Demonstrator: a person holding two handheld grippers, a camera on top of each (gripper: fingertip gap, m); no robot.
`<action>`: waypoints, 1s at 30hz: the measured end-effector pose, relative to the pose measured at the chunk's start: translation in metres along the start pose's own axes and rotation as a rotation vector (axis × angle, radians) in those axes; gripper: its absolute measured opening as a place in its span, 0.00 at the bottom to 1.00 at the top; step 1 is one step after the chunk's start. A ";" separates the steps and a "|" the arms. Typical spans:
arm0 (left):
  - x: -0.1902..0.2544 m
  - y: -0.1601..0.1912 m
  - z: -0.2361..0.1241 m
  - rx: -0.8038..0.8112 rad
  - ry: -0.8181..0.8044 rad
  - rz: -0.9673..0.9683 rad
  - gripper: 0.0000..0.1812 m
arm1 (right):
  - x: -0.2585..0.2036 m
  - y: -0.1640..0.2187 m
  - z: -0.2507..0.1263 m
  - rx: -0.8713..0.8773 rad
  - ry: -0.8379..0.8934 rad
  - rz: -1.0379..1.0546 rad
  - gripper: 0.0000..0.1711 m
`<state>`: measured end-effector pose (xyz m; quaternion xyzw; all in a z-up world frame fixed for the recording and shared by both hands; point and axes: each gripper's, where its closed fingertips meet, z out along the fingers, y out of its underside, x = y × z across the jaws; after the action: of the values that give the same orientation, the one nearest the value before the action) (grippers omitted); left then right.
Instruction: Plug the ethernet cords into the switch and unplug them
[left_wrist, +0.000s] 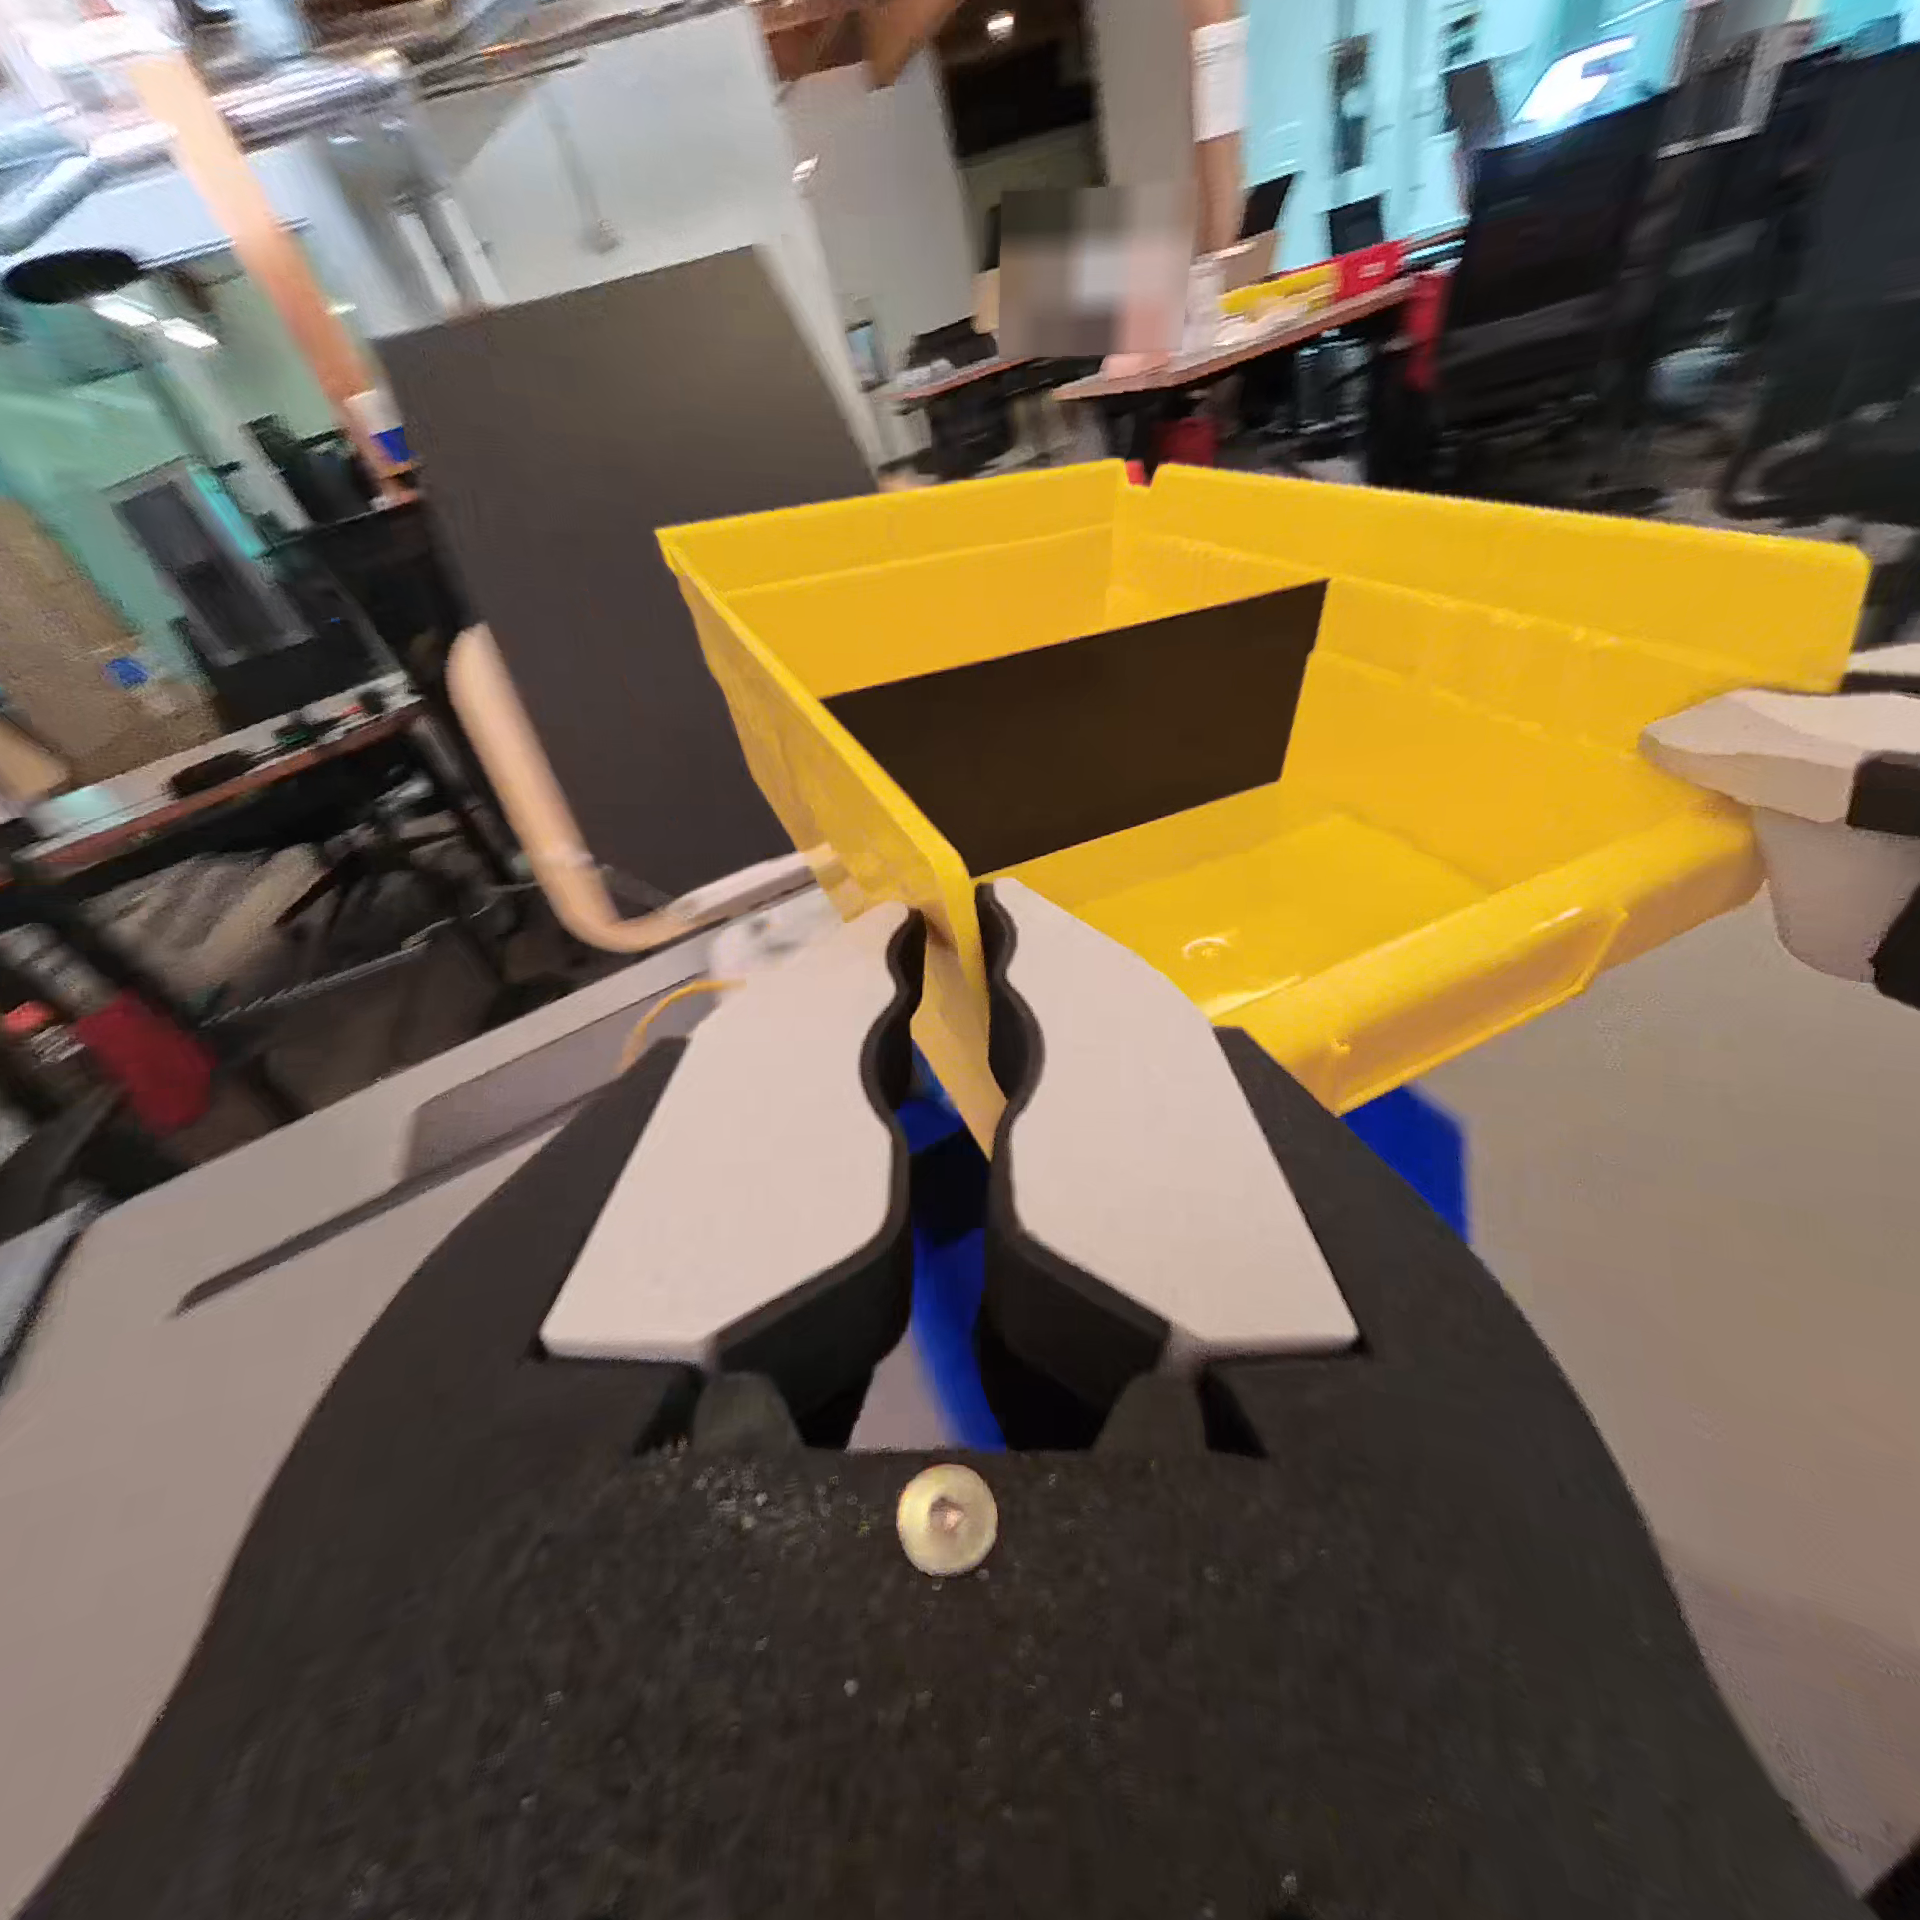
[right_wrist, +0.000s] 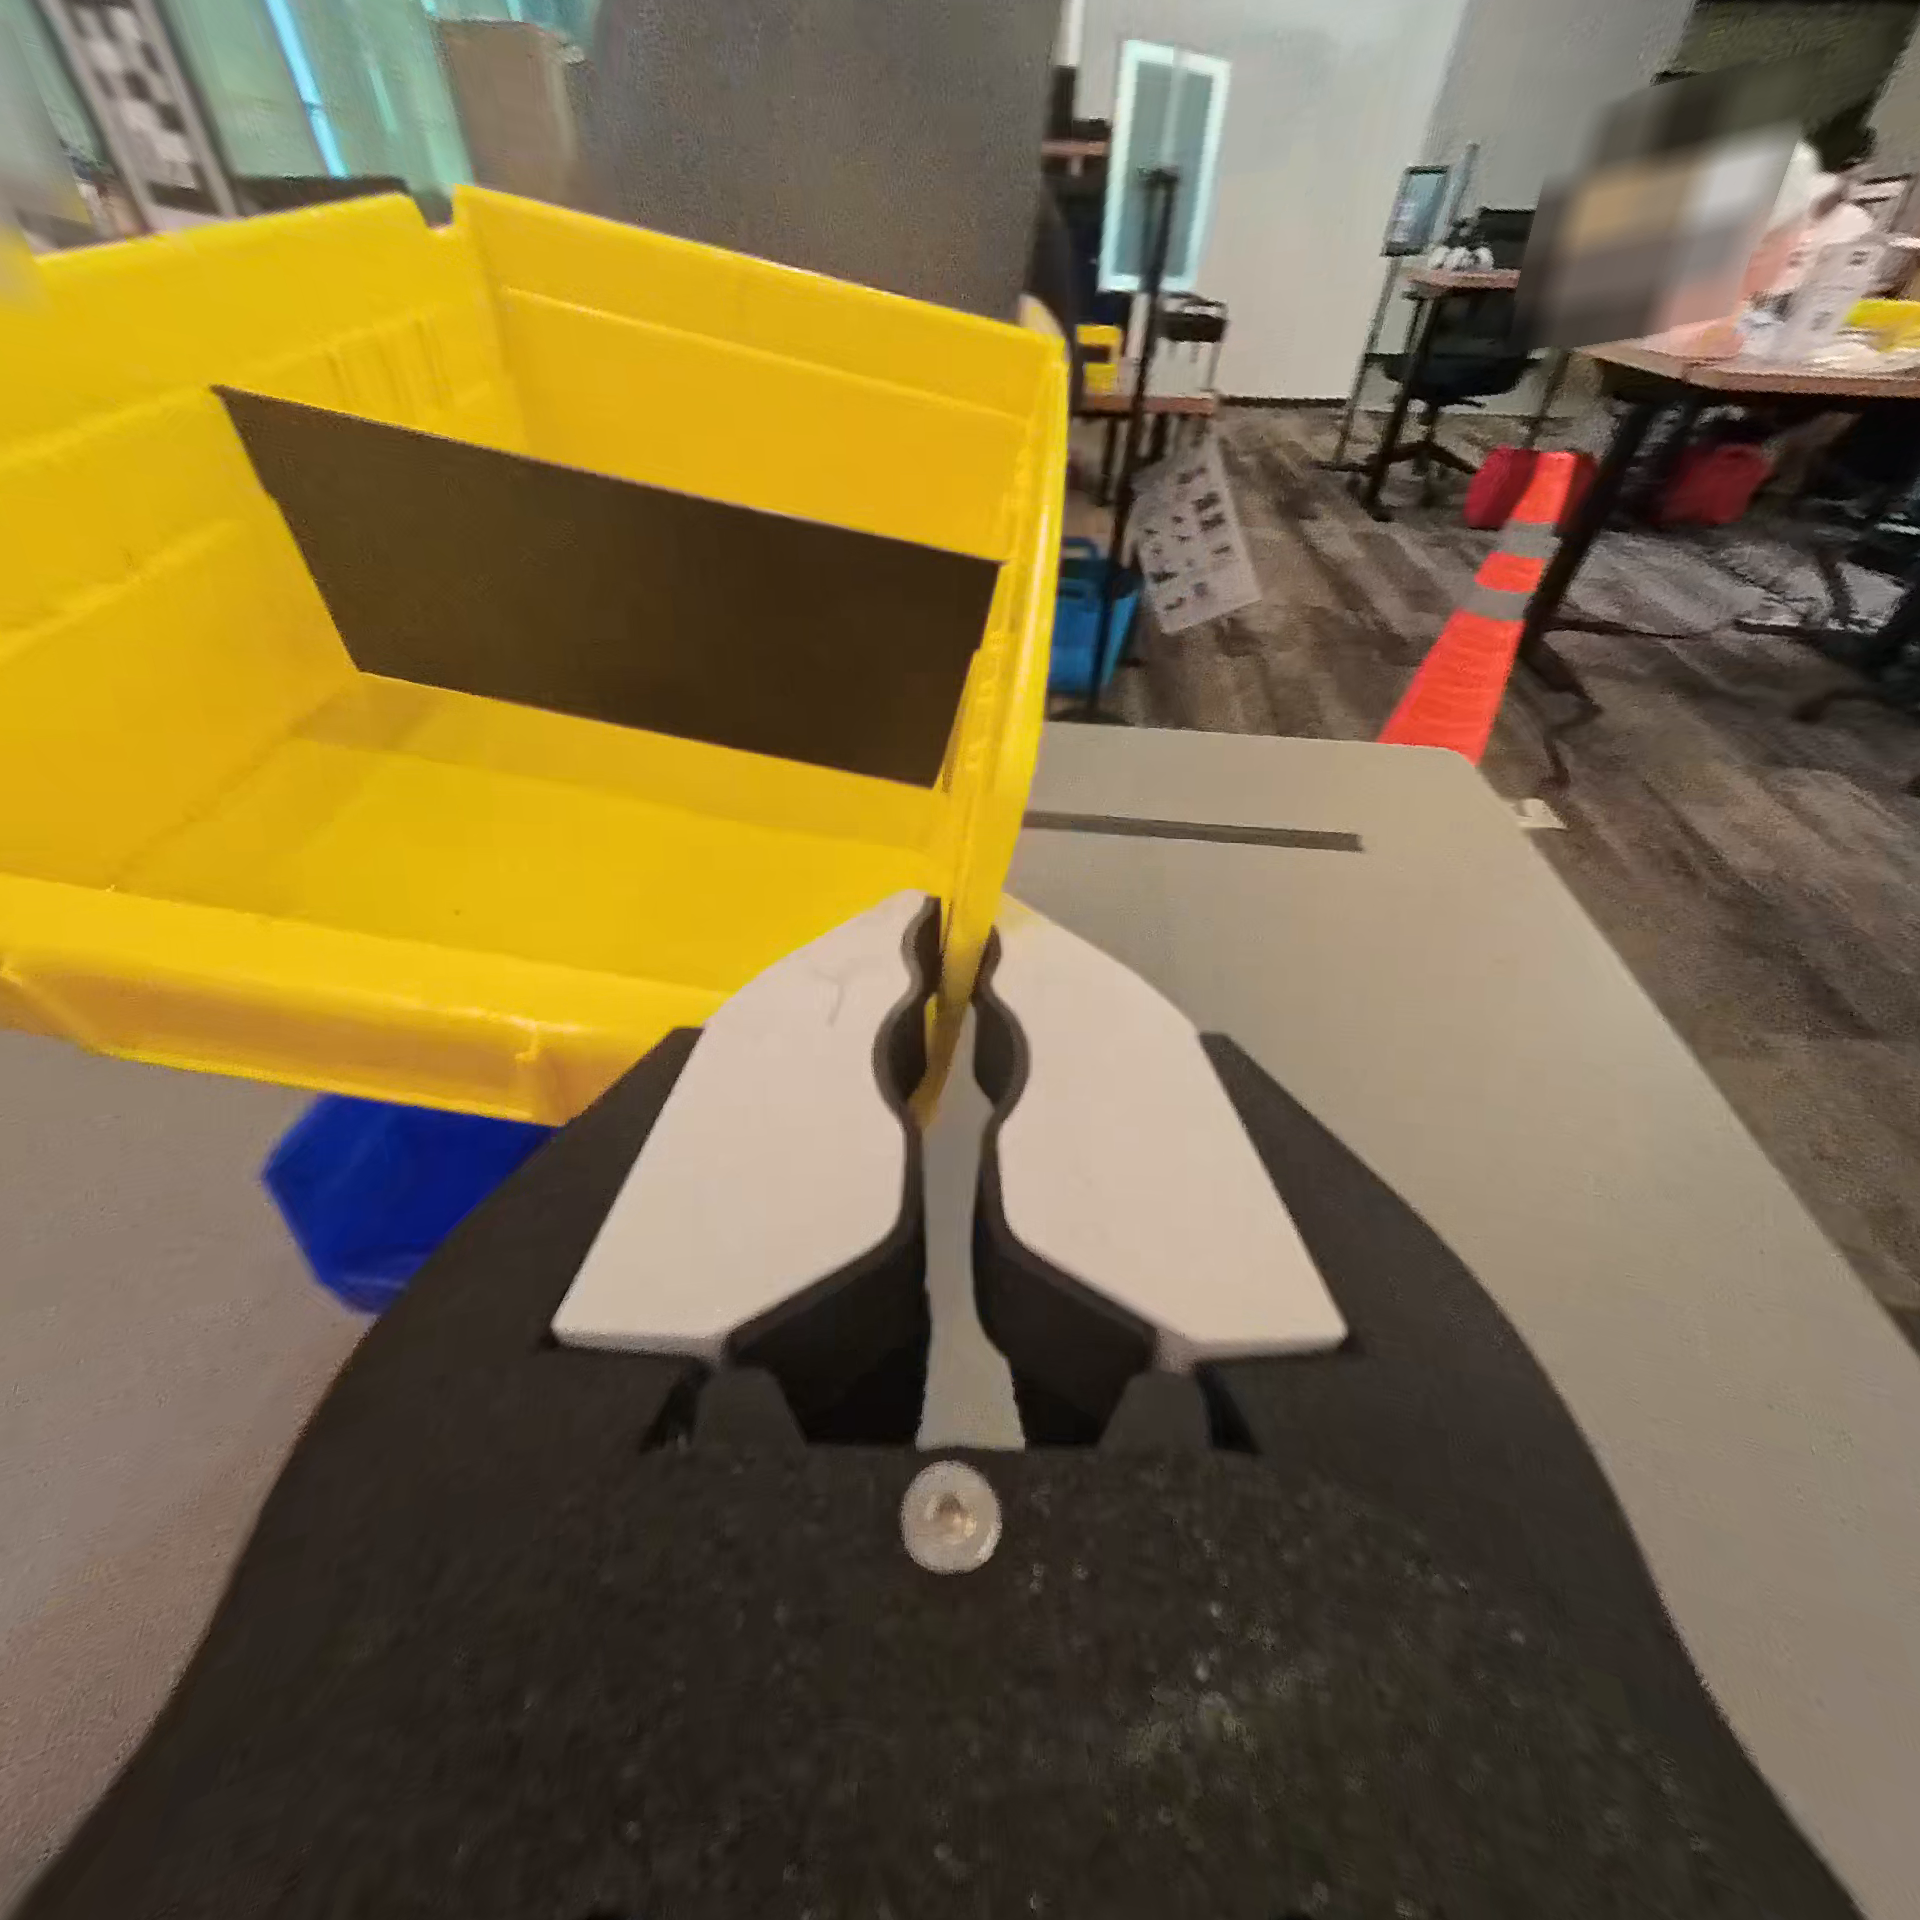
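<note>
A yellow plastic bin (left_wrist: 1403, 821) with a black divider (left_wrist: 1070, 717) across its inside hangs tilted above the grey table. My left gripper (left_wrist: 953, 935) is shut on the bin's left side wall near the front corner. My right gripper (right_wrist: 951, 951) is shut on the bin's right side wall (right_wrist: 1013, 644); its fingers also show at the right edge of the left wrist view (left_wrist: 1787, 769). The bin's front compartment looks empty. No ethernet cords or switch show in either view.
A blue bin (right_wrist: 384, 1184) sits on the grey table (right_wrist: 1403, 1039) under the yellow one and also shows in the left wrist view (left_wrist: 1413, 1143). An orange cone (right_wrist: 1475, 644), desks and chairs stand on the floor beyond the table's far edge. Tip to tip, the grippers are about 20 centimeters apart.
</note>
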<state>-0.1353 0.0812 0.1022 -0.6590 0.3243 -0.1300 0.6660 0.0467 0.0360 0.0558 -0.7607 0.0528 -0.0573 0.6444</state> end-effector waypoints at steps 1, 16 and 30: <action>0.025 -0.007 0.020 0.003 0.045 0.007 0.05 | 0.031 0.002 -0.004 -0.008 0.048 0.007 0.02; 0.246 0.110 0.181 -0.266 0.226 0.001 0.06 | 0.262 0.144 0.046 -0.226 0.112 -0.020 0.02; 0.269 0.139 0.161 -0.395 0.227 0.142 0.17 | 0.279 0.184 0.048 -0.301 0.193 -0.032 0.12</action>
<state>0.1297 0.0604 -0.1146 -0.7331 0.4621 -0.0901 0.4908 0.3281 0.0092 -0.1285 -0.8402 0.1102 -0.1314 0.5144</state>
